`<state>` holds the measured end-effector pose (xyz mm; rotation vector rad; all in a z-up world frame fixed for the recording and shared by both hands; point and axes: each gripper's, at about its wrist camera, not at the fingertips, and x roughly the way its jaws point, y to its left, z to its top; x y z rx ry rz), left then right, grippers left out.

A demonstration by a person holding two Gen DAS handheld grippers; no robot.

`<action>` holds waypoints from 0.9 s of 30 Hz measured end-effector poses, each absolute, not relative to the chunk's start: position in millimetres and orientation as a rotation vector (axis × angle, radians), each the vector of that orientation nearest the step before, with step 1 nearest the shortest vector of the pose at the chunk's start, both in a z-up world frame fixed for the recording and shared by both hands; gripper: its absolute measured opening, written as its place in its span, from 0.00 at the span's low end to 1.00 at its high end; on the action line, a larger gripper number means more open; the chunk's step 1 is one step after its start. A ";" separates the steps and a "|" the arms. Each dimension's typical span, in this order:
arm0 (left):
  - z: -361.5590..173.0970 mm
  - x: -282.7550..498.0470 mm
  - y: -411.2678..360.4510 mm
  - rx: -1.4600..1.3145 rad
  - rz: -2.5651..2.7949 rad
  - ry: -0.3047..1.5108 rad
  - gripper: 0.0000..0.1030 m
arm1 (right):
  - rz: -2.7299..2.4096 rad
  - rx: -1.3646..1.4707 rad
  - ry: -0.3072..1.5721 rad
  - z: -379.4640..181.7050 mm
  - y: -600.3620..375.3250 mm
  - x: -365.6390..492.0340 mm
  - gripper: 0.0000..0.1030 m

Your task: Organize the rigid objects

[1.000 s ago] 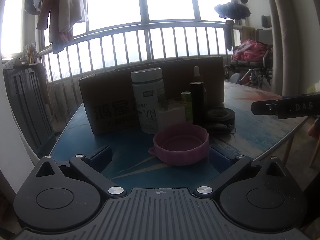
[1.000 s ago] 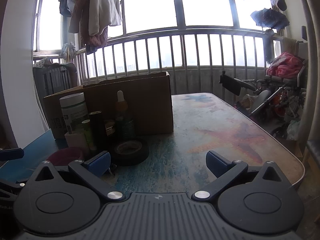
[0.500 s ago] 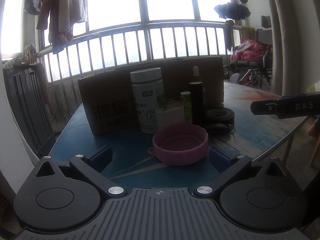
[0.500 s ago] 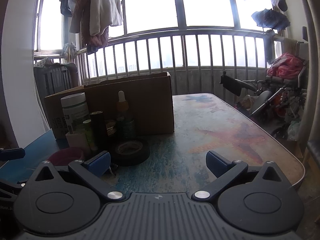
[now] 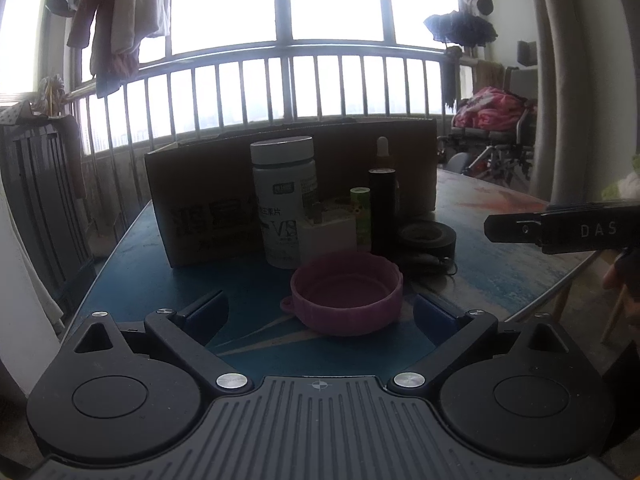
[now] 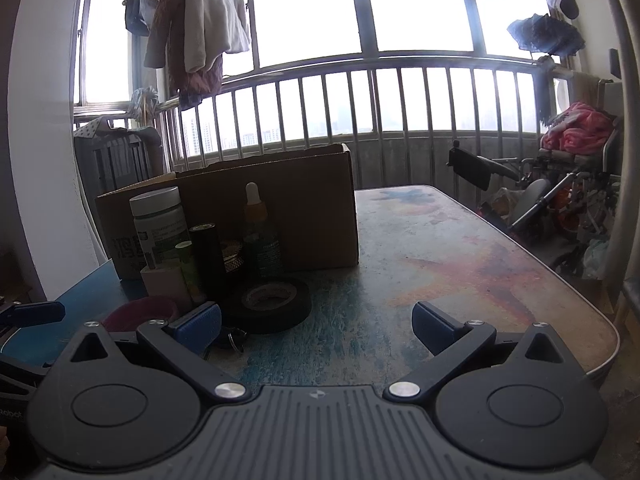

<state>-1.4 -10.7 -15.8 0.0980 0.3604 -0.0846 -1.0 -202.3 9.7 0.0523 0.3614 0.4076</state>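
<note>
The left gripper (image 5: 318, 312) hangs low over the near end of the table with its blue-padded jaws spread wide and nothing between the pads, and the right gripper (image 6: 316, 326) is spread just as wide and equally empty, aimed over the worn blue-and-orange painted tabletop (image 6: 460, 264). Taking the open brown cardboard box (image 5: 212, 200) as the landmark and reading the left wrist view from left to right: in front of the box stands a tall white plastic supplement bottle with a white screw lid (image 5: 284, 200), then a small white rectangular block (image 5: 330, 234) touching its base, a slim green-capped tube (image 5: 361, 216), a tall black cylindrical tube (image 5: 383, 208) with a white-tipped amber dropper bottle (image 5: 383, 150) behind it against the box wall, and to the right of these a flat roll of black tape (image 5: 427, 236) lying on its side. Nearer to the camera than all of them, well forward of the box and just beyond the left gripper's fingertips, sits a shallow round pink plastic bowl with a small side loop (image 5: 347, 294), upright and empty. Far right of the box, the black side of the right gripper carries the letters DAS
</note>
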 end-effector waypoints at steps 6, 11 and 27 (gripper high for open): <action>-14.3 6.2 -15.5 0.113 -0.094 0.361 0.92 | 0.428 0.048 0.380 6.4 -197.8 -1.4 1.00; -14.2 13.8 -18.6 0.100 -0.114 0.380 0.83 | 0.467 0.037 0.389 4.5 -192.0 -4.5 1.00; -21.1 -0.4 -25.2 0.163 -0.174 0.404 0.66 | 0.595 0.125 0.422 10.2 -193.2 -9.1 0.97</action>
